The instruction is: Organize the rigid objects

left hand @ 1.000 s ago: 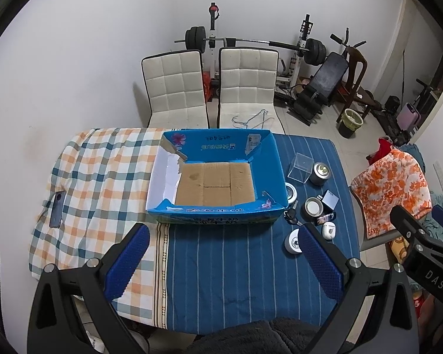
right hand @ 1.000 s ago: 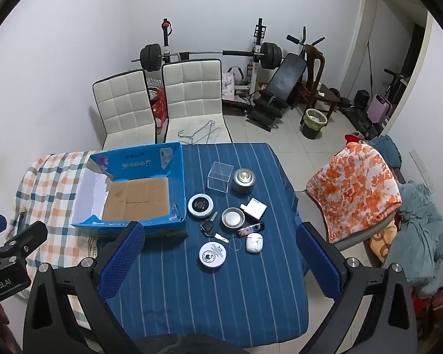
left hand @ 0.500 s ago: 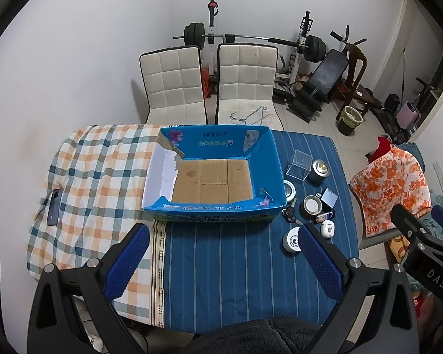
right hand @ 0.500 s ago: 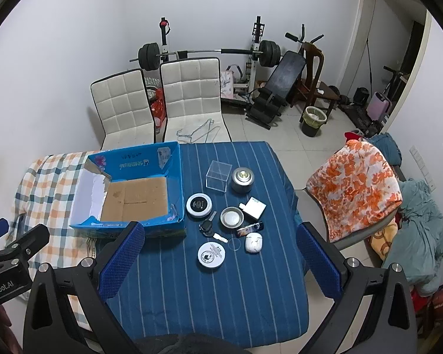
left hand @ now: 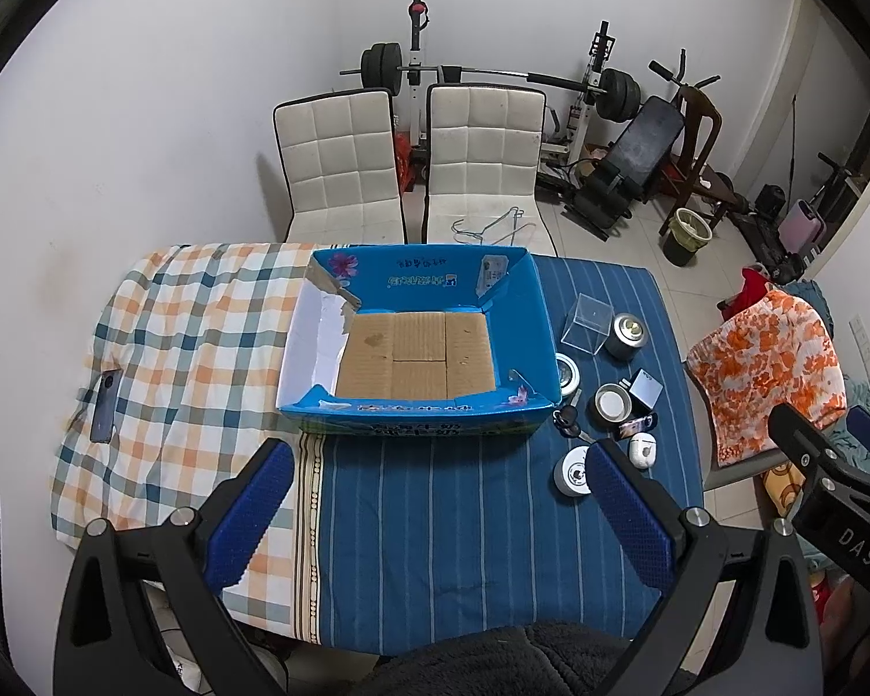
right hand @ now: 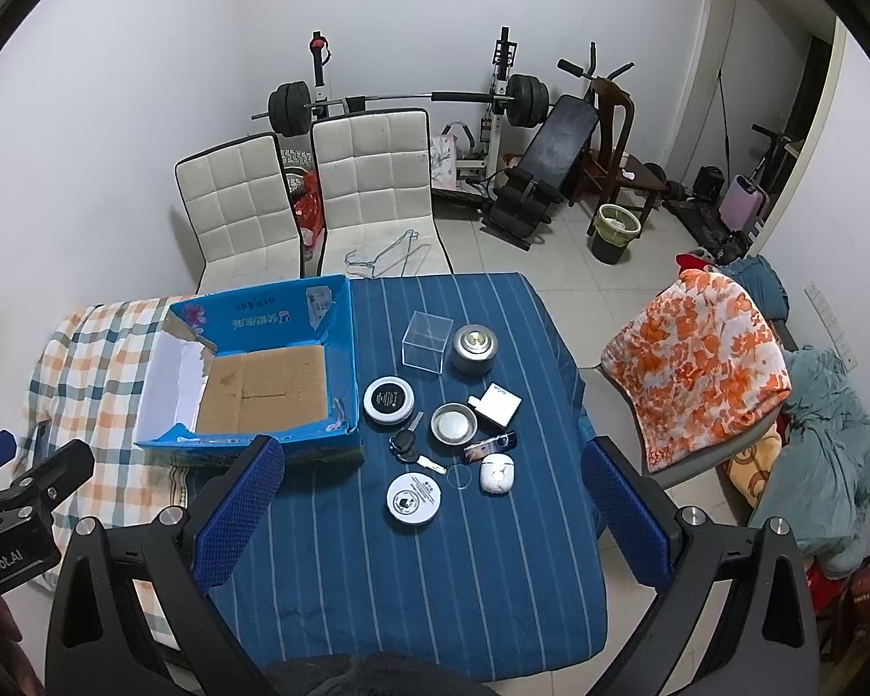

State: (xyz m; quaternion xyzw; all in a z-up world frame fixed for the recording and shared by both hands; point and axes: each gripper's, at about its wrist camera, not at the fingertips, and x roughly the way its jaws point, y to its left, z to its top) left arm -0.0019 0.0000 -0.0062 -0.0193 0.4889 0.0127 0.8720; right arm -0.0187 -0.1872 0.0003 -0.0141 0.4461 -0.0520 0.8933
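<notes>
Two cloths (right hand: 435, 551) over table, gym gear (right hand: 406, 98) behind.

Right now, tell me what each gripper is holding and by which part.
Nothing is held. The left gripper and the right gripper both hang open above the blue striped cloth, nothing between their fingers. The blue box holds no items.

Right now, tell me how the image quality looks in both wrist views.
Left wrist view: strong fisheye bend, black corners, even indoor light, box sharp, chairs throw a soft shadow on the wall. Right wrist view: same bend and dark rim, small items sharp, clear cube shows faint glare.
</notes>
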